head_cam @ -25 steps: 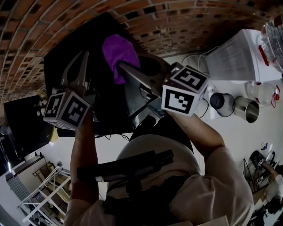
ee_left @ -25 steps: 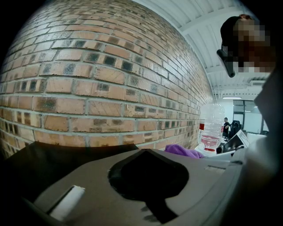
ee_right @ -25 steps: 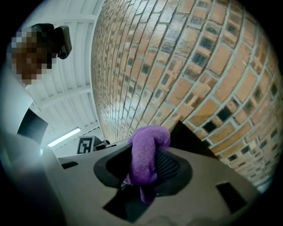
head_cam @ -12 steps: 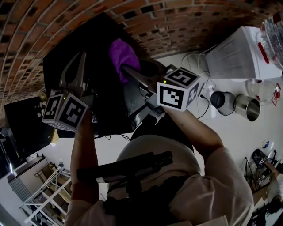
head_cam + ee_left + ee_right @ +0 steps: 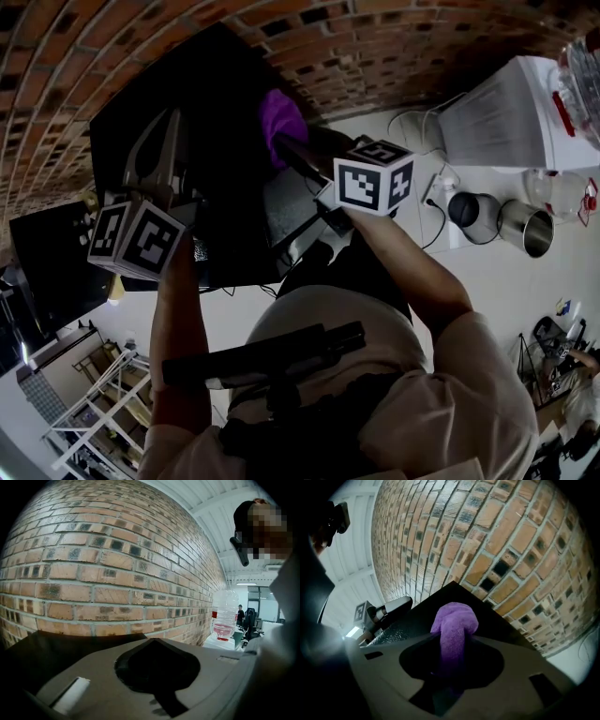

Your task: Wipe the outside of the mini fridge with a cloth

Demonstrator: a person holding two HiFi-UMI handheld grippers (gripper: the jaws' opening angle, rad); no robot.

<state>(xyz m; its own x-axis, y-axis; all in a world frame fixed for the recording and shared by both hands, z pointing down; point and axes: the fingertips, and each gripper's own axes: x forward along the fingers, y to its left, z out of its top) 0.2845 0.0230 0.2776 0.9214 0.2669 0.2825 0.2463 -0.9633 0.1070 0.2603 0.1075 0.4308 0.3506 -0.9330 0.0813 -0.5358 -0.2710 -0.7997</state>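
Mini fridge (image 5: 220, 84) stands against brick wall (image 5: 375, 56); our right gripper (image 5: 283, 142) pinches one purple cloth (image 5: 280, 114) at its edge, left gripper (image 5: 173, 120) closed, empty; two steel cups (image 5: 472, 216), (image 5: 523, 232) nearby.

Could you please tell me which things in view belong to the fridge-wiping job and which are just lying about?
Belonging to the job:
- black box-shaped mini fridge
- purple terry cloth, clamped in the right hand-held gripper

Just lying about:
- shiny steel cup
- dark round metal cup
- white ribbed appliance
- large clear water bottle
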